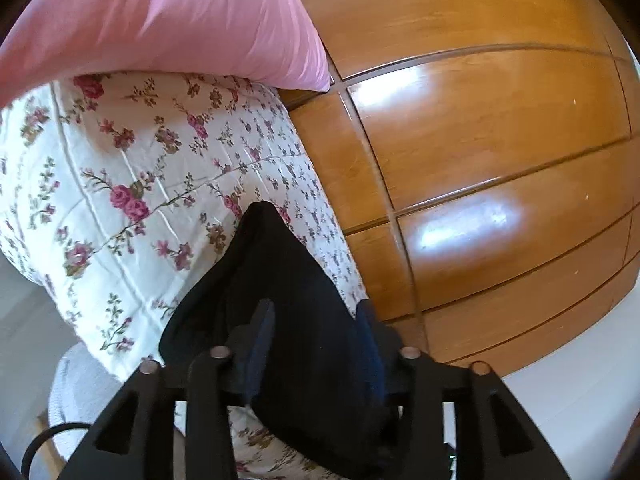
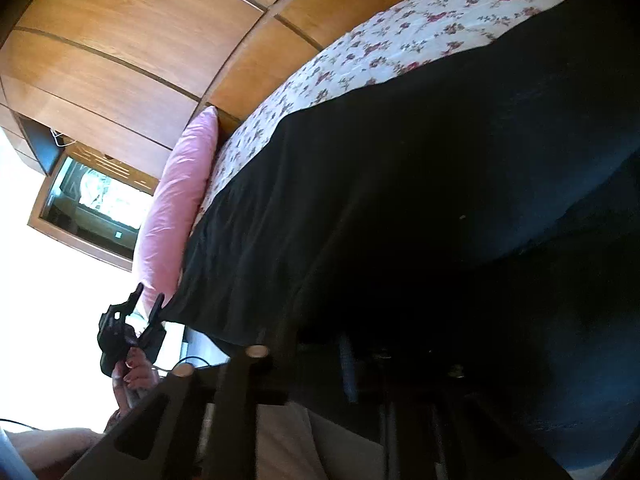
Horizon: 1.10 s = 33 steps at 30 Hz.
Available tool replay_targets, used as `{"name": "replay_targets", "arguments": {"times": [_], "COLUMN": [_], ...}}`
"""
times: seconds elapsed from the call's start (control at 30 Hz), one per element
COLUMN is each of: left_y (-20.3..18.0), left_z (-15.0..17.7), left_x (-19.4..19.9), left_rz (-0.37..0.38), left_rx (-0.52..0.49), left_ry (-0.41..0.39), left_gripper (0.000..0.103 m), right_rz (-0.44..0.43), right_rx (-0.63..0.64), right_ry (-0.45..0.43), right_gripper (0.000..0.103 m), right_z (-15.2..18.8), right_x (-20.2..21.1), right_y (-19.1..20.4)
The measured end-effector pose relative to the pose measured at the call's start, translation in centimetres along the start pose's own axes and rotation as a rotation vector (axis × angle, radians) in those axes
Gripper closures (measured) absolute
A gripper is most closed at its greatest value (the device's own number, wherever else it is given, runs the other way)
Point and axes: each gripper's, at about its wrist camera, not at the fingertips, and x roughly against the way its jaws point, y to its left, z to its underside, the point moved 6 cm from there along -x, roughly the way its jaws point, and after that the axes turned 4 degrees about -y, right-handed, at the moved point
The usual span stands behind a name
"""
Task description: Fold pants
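Note:
The black pants point(image 2: 400, 200) are lifted and stretched above the floral bedspread point(image 2: 420, 32). In the left wrist view my left gripper point(image 1: 316, 312) is shut on a bunched corner of the pants point(image 1: 288, 280). The left gripper also shows in the right wrist view point(image 2: 150, 300), held by a hand at the pants' far edge. My right gripper point(image 2: 400, 344) sits in shadow under the cloth, which drapes over its fingers; its jaws are dark and hard to make out.
A pink pillow point(image 1: 168, 24) lies at the head of the bed point(image 1: 120, 168), also in the right wrist view point(image 2: 176, 208). Wooden wardrobe panels point(image 1: 480, 140) stand beside the bed. A window point(image 2: 92, 200) is beyond the pillow.

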Motion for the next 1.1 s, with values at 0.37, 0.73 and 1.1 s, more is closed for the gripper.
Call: {"name": "replay_targets", "arguments": {"times": [0.37,0.73,1.1], "left_y": [2.2,3.0,-1.3], "left_z": [1.4,2.3,0.1], "left_x": [-0.6,-0.2,-0.3], "left_rz": [-0.218,-0.218,-0.291], "left_rx": [-0.011,0.091,-0.193], "left_ry": [0.061,0.095,0.046], "left_gripper": [0.053,0.053,0.089], "right_rz": [0.142,0.15,0.098], "right_rx": [0.08,0.017,0.277], "right_ry": [-0.072,-0.088,-0.197], "right_gripper": [0.059,0.058,0.087], "right_z": [-3.0,-3.6,-5.0], "right_x": [1.7,1.8,3.4], "right_y": [-0.1,-0.6,4.8]}}
